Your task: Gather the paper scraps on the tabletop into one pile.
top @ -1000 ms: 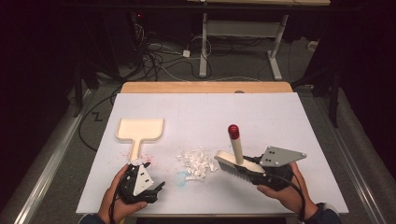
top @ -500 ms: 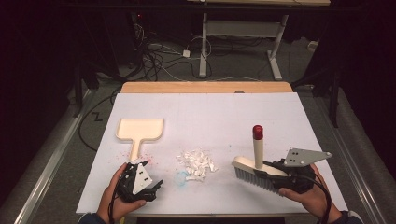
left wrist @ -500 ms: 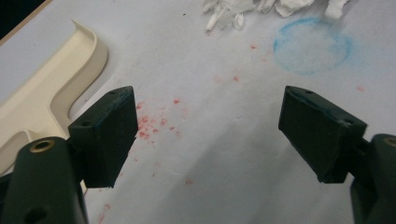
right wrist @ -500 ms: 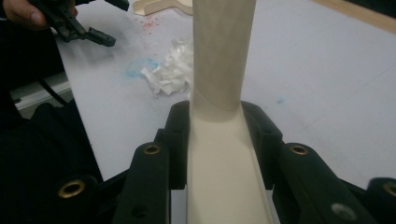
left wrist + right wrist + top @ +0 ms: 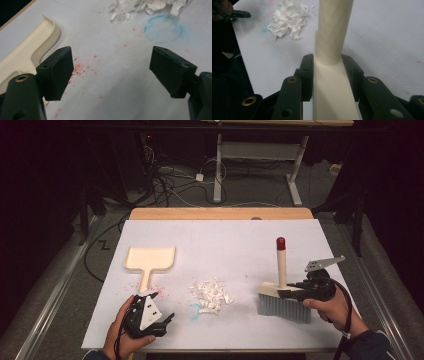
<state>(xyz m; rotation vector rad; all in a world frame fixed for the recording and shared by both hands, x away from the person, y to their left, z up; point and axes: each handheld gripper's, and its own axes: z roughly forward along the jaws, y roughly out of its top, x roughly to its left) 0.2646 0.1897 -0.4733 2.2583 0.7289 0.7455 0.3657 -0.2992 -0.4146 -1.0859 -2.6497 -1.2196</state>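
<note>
A cream hand brush (image 5: 282,265) with a red-tipped handle and grey bristles stands upright on the white table at the right. My right gripper (image 5: 288,293) is shut on its cream back (image 5: 332,37), one pad against each side; its jaws have just been opening slightly with the brush still between them. A small heap of white paper scraps (image 5: 211,295) lies mid-table, left of the brush. At the near left my left gripper (image 5: 165,324) is open with nothing between its pads (image 5: 57,72), just off the handle of the cream dustpan (image 5: 150,258).
A faint blue ring mark (image 5: 163,28) and red specks (image 5: 80,68) stain the table sheet (image 5: 225,240) between the dustpan and the scraps. A wooden strip (image 5: 220,213) borders the far edge. Cables and a metal stand are on the dark floor beyond.
My right gripper has carried the brush to the right, away from the paper scraps, and a little lower. The left gripper, dustpan and scraps have stayed put.
</note>
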